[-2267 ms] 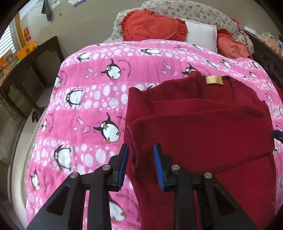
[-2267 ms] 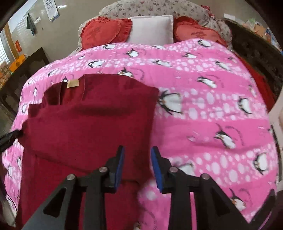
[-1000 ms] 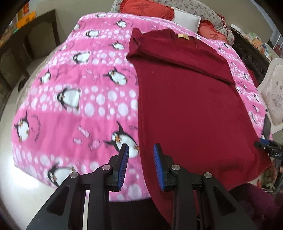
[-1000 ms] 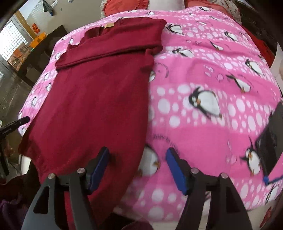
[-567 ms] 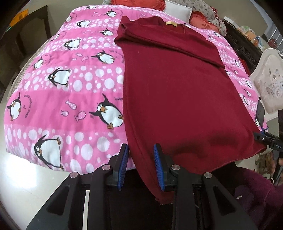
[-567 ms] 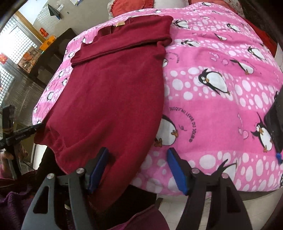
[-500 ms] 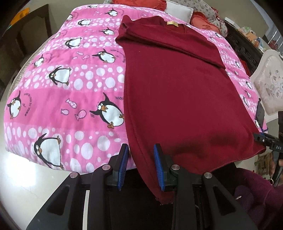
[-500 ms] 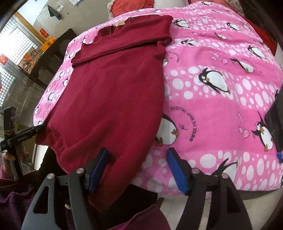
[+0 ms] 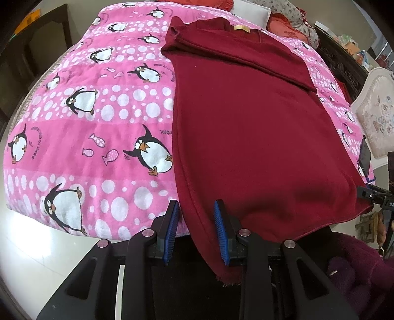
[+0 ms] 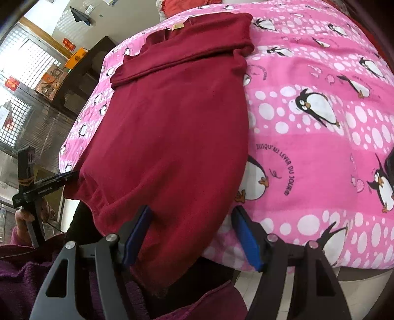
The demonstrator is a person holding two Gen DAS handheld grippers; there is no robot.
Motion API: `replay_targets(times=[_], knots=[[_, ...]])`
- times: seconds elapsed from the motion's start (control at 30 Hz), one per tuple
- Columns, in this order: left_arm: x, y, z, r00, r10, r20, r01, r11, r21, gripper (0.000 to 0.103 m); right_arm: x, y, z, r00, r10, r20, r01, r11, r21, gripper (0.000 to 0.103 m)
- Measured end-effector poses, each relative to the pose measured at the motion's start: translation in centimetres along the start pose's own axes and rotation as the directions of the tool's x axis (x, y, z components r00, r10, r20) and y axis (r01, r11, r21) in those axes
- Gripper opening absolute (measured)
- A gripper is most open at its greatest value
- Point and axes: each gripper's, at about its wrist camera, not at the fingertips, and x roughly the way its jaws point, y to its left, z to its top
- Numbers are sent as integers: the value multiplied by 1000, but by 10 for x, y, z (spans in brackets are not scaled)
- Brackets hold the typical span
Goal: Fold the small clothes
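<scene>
A dark red sweater (image 9: 248,118) lies lengthwise on a pink penguin blanket (image 9: 98,118), sleeves folded across its chest, tan neck label (image 9: 241,27) at the far end. Its hem hangs over the near bed edge. My left gripper (image 9: 195,229) is open, its jaws either side of the hem's left corner, not pinching it. In the right wrist view the sweater (image 10: 172,118) fills the left half. My right gripper (image 10: 192,236) is wide open around the hem's right corner. The blanket (image 10: 320,128) lies to its right.
Red heart pillows (image 9: 285,27) and a white pillow (image 9: 248,11) lie at the head of the bed. A white upholstered chair (image 9: 379,118) stands to the right. Dark wooden furniture (image 10: 81,73) stands left of the bed. Pale floor (image 9: 37,246) lies below the bed edge.
Both grippers have pulled back from the sweater's chest to its hem at the near bed edge. The right gripper opened wide. In the last half second both moved slightly closer to the hem.
</scene>
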Motion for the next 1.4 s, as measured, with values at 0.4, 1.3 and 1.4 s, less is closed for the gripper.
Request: replay_targets(times=[0.4, 1.3, 1.4], knots=[[2, 2, -1, 998, -51, -30, 52, 999, 17, 0, -1, 21, -4, 1000, 0, 10, 1, 992, -126, 17], [-26, 19, 195, 952, -96, 291, 133, 985, -110, 0, -31, -12, 203, 927, 137, 348, -163, 986, 46, 10], [-11, 20, 222, 952, -82, 294, 124, 984, -125, 0, -19, -22, 233, 930, 122, 347, -157, 985, 75, 10]])
